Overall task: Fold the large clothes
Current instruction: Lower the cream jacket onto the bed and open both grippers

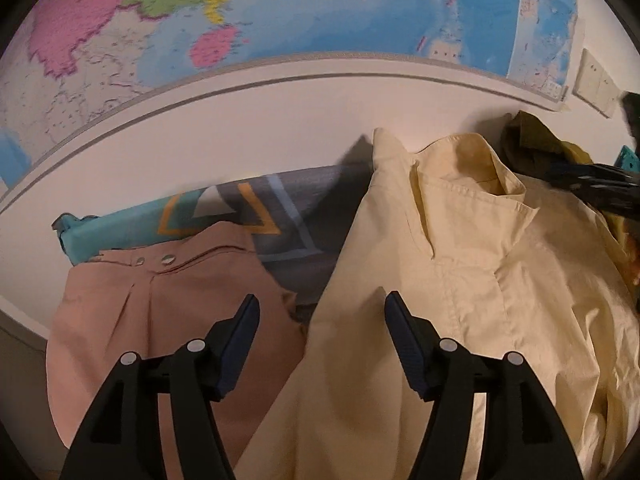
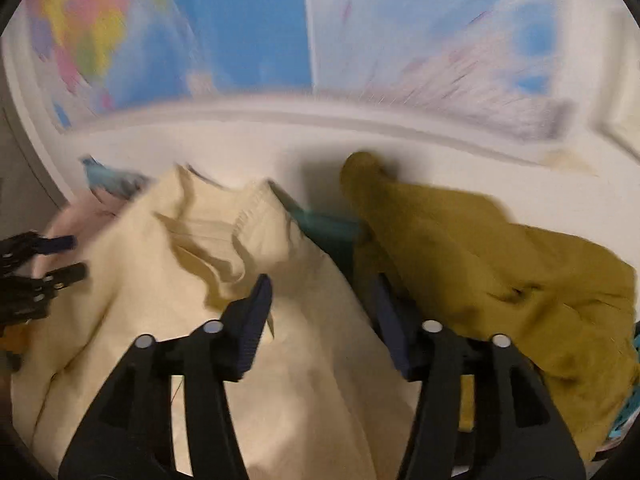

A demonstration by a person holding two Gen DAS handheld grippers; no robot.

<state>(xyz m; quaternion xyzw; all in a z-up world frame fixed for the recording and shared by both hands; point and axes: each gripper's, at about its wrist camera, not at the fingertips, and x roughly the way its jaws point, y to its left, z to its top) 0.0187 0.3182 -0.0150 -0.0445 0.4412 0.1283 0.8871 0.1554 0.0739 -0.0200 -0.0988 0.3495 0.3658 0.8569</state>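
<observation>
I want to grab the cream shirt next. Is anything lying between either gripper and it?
Nothing visible does. The left gripper hangs open directly over the cream shirt, beside the pink garment. The right gripper is open over the same shirt, with the olive garment to its right.

Black two-finger tools
Left tool point(image 1: 322, 312) and right tool point(image 2: 320, 292): angular black plastic arms, silver round pivots, ribbed dark-blue pads.
</observation>
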